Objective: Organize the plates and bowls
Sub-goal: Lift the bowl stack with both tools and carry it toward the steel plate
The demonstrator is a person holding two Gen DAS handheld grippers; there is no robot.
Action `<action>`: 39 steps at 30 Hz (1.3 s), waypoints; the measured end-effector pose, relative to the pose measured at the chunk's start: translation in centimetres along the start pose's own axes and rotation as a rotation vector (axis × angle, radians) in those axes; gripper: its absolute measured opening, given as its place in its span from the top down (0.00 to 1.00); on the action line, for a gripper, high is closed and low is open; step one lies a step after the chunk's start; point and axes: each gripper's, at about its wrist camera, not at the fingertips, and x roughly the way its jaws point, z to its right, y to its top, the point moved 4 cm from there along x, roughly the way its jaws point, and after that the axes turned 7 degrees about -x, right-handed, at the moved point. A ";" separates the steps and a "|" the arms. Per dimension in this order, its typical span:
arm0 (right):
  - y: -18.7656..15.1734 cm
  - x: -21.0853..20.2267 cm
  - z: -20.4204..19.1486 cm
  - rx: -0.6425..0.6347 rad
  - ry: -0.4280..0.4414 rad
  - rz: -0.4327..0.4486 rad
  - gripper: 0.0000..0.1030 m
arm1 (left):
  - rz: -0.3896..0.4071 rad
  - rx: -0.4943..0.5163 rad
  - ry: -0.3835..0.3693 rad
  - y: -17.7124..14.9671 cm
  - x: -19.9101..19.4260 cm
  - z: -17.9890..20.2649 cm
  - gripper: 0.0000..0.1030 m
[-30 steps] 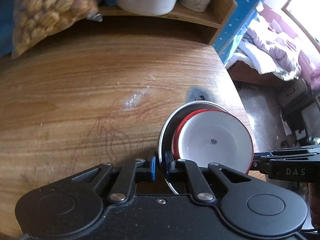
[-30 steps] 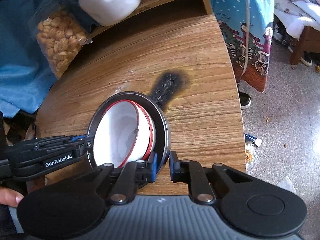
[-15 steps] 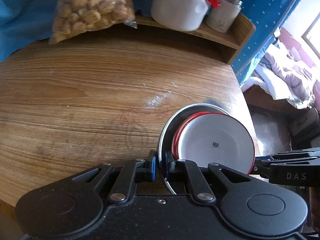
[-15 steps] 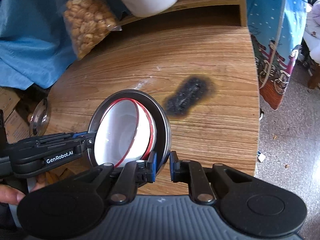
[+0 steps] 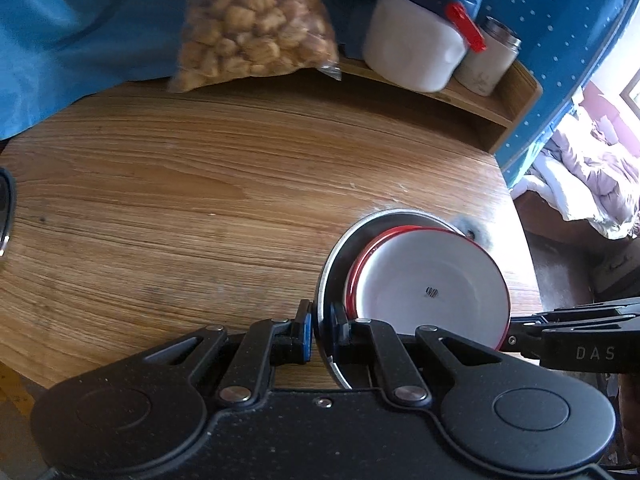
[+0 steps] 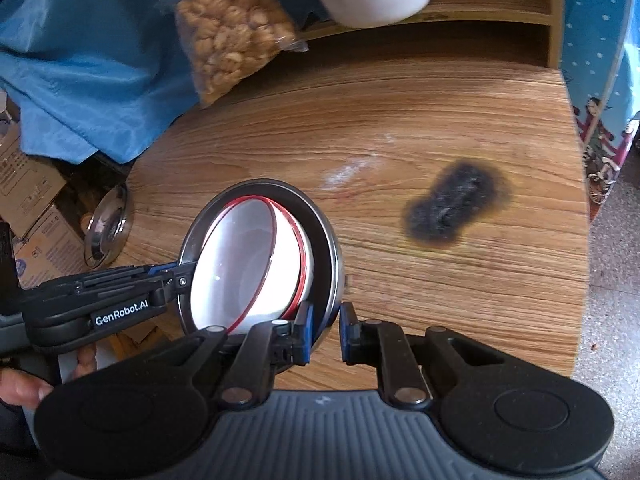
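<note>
**Left wrist view: stacked dishes pinched at both rims**

We hold the metal bowl (image 5: pixel 334 264) above the table (image 5: pixel 200 208), white red-rimmed dishes (image 5: pixel 432 280) nested inside. Left gripper (image 5: pixel 321 330) and right gripper (image 6: pixel 325 330) each clamp its thin rim on opposite sides. We judge it stiff, light, slippery; the enamel could chip. A snack bag (image 5: pixel 252 24), a jar (image 5: pixel 416 52) and a second steel bowl (image 6: pixel 106 226) stand well clear.
</note>
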 end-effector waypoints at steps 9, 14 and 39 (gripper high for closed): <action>1.2 2.2 -3.9 -0.002 0.021 -0.022 0.85 | -0.008 -0.021 0.015 1.4 -1.4 -4.5 0.93; 2.4 3.7 -6.8 -0.026 0.036 -0.027 0.85 | 0.008 -0.041 0.031 2.6 -2.6 -7.6 0.94; 10.0 13.2 -24.8 -0.298 0.174 -0.069 0.85 | 0.158 -0.244 0.184 7.0 -10.3 -26.5 0.94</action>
